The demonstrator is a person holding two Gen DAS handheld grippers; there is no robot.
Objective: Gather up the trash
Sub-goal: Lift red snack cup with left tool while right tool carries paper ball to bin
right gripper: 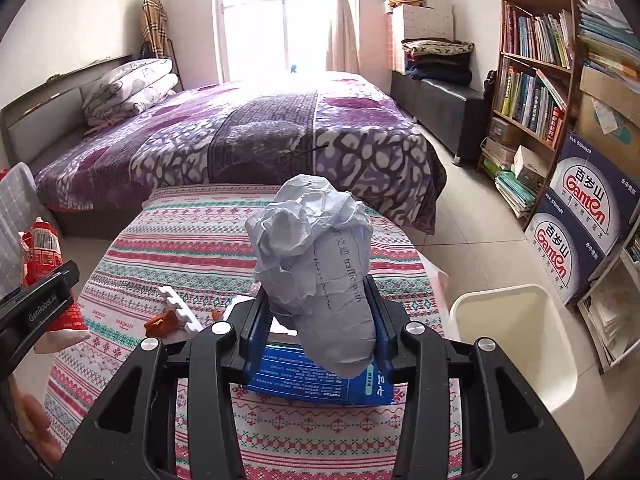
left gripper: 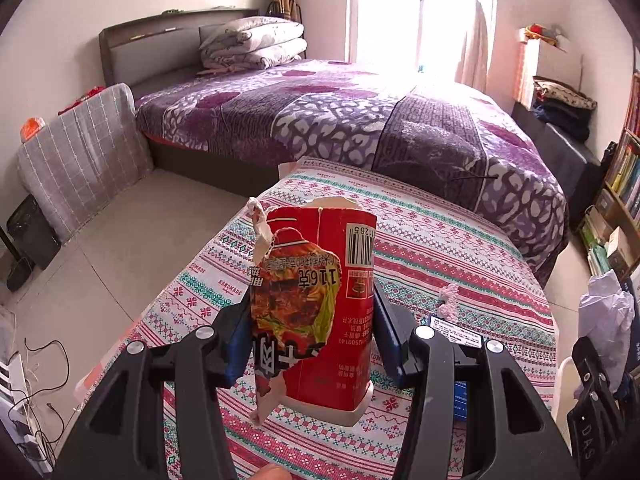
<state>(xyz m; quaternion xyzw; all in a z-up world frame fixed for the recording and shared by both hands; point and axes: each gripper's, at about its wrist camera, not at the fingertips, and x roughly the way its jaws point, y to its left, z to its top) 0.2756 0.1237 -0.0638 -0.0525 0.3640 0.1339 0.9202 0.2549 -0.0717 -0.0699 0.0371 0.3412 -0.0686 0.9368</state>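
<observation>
My left gripper [left gripper: 310,324] is shut on a torn red noodle cup [left gripper: 320,300] and holds it above the patterned tablecloth [left gripper: 440,248]. The cup also shows at the far left of the right wrist view [right gripper: 42,256]. My right gripper [right gripper: 318,312] is shut on a crumpled white paper ball [right gripper: 316,252], held above the table. That paper shows at the right edge of the left wrist view [left gripper: 608,312]. A blue box [right gripper: 316,376] lies on the table under the right gripper. A white toothed foam piece [right gripper: 178,308] and orange peel scraps [right gripper: 160,324] lie on the cloth.
A white trash bin [right gripper: 516,340] stands on the floor right of the table. A purple bed [right gripper: 240,136] lies beyond the table. A bookshelf [right gripper: 532,80] and Ganten cartons [right gripper: 580,216] stand at the right. A grey covered chair [left gripper: 80,152] is at the left.
</observation>
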